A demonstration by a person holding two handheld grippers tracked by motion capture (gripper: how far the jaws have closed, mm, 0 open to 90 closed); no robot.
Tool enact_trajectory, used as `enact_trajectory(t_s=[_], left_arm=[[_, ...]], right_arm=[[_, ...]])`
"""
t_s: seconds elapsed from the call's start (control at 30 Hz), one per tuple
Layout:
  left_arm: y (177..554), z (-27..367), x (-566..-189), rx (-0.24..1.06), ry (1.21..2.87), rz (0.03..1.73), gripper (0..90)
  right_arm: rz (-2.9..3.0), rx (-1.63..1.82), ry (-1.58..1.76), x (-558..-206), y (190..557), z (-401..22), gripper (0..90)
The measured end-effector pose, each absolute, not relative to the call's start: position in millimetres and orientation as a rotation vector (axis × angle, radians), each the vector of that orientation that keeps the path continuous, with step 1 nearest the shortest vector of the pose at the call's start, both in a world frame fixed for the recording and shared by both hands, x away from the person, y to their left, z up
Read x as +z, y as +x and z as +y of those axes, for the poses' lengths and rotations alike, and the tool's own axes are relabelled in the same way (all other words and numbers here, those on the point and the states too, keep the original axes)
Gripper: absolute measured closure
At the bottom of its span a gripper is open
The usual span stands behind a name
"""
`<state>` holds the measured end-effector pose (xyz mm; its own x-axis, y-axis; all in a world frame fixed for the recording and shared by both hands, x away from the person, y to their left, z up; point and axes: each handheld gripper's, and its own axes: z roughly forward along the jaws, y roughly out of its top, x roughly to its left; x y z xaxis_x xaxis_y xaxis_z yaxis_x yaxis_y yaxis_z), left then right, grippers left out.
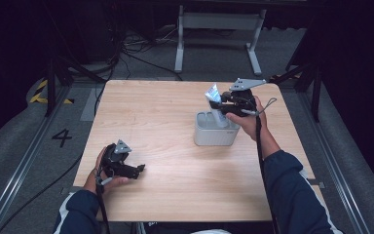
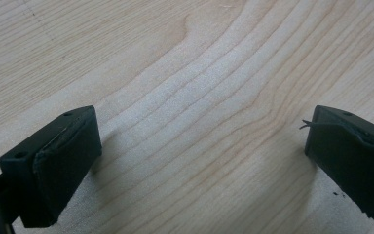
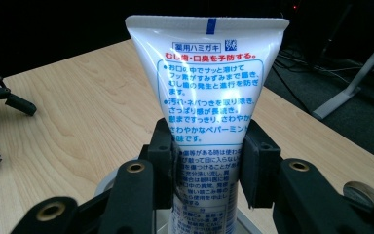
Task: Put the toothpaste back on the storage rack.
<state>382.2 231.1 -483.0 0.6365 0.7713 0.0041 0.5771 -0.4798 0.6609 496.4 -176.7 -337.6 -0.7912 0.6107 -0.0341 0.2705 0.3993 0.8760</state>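
Observation:
A white toothpaste tube (image 3: 209, 92) with blue and red print stands upright, crimped end up, and my right gripper (image 3: 208, 161) is shut on its lower body, both pads pressing its sides. From above, the tube (image 1: 214, 100) rises over a grey oblong holder (image 1: 215, 130) with its lower end inside the holder's opening, and the right gripper (image 1: 222, 106) grips it just above the rim. My left gripper (image 1: 139, 169) rests low over the wooden table (image 1: 165, 161) near the front left, jaws wide open with bare wood between its pads (image 2: 68, 161).
The grey holder stands right of the table's centre. Beyond the far edge are a metal stand (image 1: 219, 29), cables on the floor and dark frame legs. The left gripper's fingers (image 3: 9, 100) show at the left edge of the right gripper view.

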Motion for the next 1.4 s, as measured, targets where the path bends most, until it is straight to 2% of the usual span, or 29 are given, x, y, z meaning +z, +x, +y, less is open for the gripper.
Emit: enact_trajectory(t_s=[0.53, 0.87, 1.4], left_arm=[[382, 231, -483, 0.397, 2.22, 1.056, 0.3], [382, 231, -483, 0.395, 2.219, 1.055, 0.3], [381, 231, -483, 0.397, 2.219, 1.058, 0.3]], right_arm=[[2.353, 1.295, 0.758, -363, 489, -202, 61.9], [2.385, 1.233, 0.72, -374, 480, -203, 61.2], [2.4, 1.259, 0.704, -373, 471, -199, 58.2]])
